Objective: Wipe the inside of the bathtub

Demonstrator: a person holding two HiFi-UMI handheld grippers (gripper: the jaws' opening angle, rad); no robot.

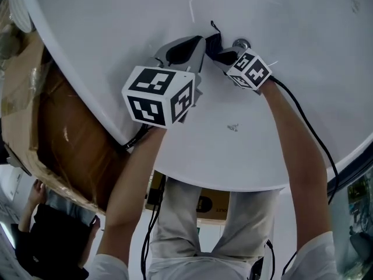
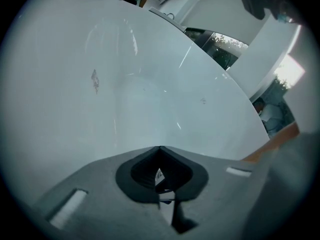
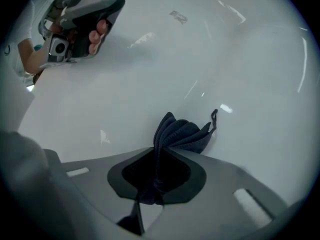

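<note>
- Clearly the right tongs [image 3: 160,151] are clamped on a dark blue cloth [image 3: 182,134]; the fabric bunches between the two pads and fans out past the tips.
- The fanned cloth lies against the white inner wall of the bathtub [image 3: 250,59], and a small loop sticks up at its far corner.
- The left tongs [image 2: 160,149] are closed tip to tip with nothing gripped, pointing at bare tub wall.
- From the head view, both tongs reach into the tub close together, the tips of the left ones just beside the cloth.
- A chrome fitting [image 1: 240,43] sits on the tub surface right next to the right tongs.
- Brown cardboard [image 1: 52,133] lies outside the tub's left rim.
</note>
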